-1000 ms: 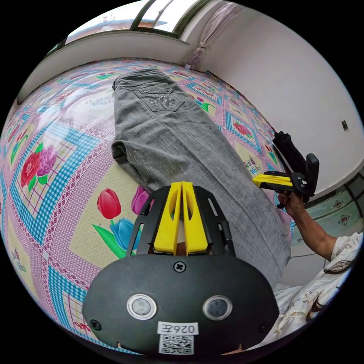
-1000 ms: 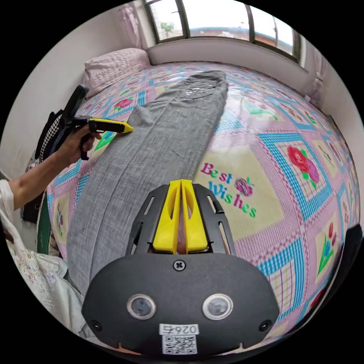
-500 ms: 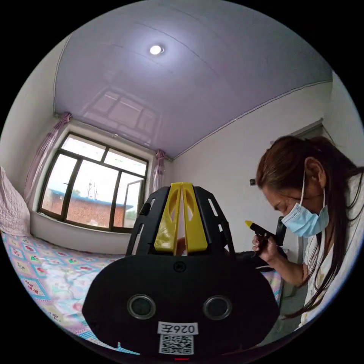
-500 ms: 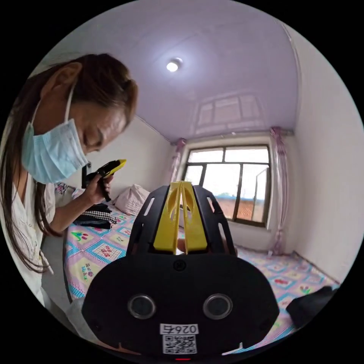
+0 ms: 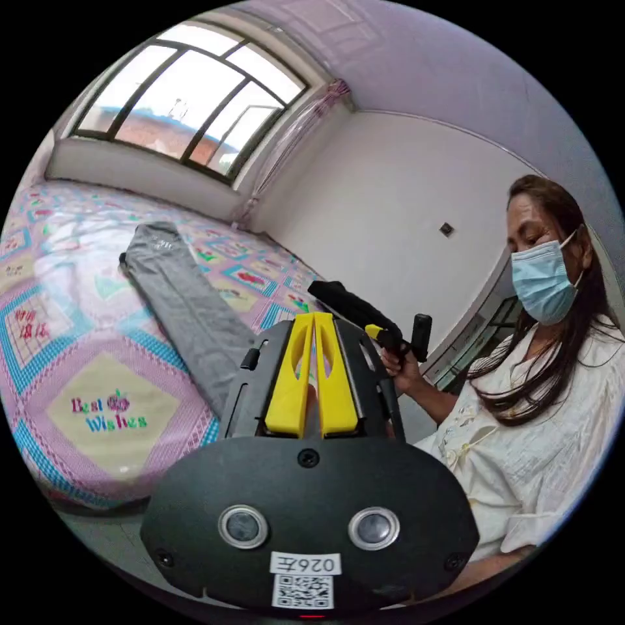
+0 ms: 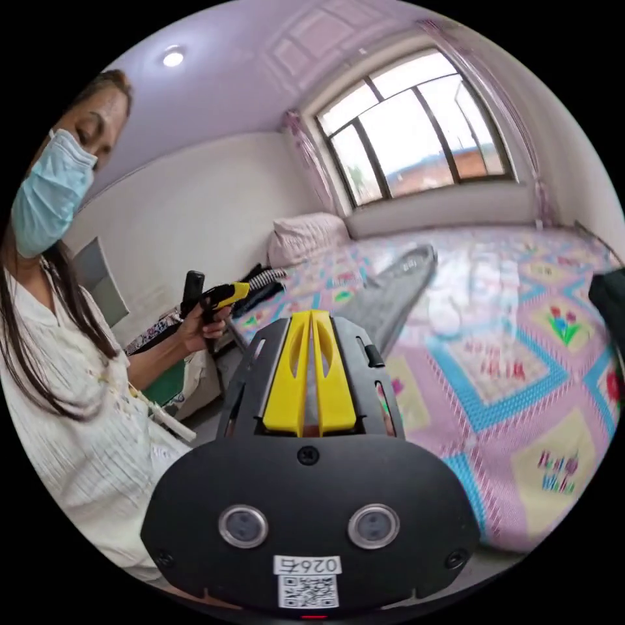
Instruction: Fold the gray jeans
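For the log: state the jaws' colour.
Yellow, clearest in the left gripper view.

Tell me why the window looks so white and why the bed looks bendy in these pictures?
In the left gripper view the big dark-framed window is washed out by daylight, and the fisheye lens bows the patterned pink bedspread and the long gray jeans. In the right gripper view the bedspread and jeans look smeared, probably motion blur, while the shut yellow-jawed right gripper stays sharp.
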A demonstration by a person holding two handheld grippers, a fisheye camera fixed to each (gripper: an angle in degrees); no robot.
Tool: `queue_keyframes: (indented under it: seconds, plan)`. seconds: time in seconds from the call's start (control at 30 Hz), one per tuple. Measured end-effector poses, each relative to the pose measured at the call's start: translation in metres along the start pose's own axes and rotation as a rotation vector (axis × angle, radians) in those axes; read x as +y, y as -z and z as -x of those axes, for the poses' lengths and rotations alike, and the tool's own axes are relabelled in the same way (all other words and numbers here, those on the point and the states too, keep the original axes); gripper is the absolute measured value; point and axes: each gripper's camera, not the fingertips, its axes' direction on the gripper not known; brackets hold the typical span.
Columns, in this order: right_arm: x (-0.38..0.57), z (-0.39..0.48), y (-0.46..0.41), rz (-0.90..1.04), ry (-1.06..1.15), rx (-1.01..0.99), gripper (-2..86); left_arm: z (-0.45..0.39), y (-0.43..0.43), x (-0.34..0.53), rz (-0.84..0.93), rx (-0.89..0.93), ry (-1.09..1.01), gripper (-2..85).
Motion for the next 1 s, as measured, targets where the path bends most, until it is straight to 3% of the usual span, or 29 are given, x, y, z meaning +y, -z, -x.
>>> queue_keyframes:
  seconds: [0.1, 0.2, 0.4, 0.7, 1.0]
  plan:
    - [0.029, -0.03, -0.016, 0.168, -0.137, 0.008, 0.2, 0.051, -0.02, 0.071, 0.121, -0.065, 0.221, 4.9]
    - [0.045, -0.064, -0.034, 0.331, -0.261, -0.027, 4.4, 0.096, -0.039, 0.119, 0.195, -0.069, 0.405, 18.0]
    - [0.027, -0.123, -0.061, 0.412, -0.395, -0.179, 9.5, 0.139, -0.066, 0.129, 0.233, -0.075, 0.403, 22.5]
    - [-0.046, -0.17, -0.099, 0.503, -0.363, -0.231, 10.6, 0.178, -0.104, 0.103, 0.32, 0.04, 0.328, 22.5]
    - [-0.097, -0.223, -0.09, 0.464, -0.466, -0.352, 6.3, 0.211, -0.118, 0.104, 0.392, 0.174, 0.342, 12.6]
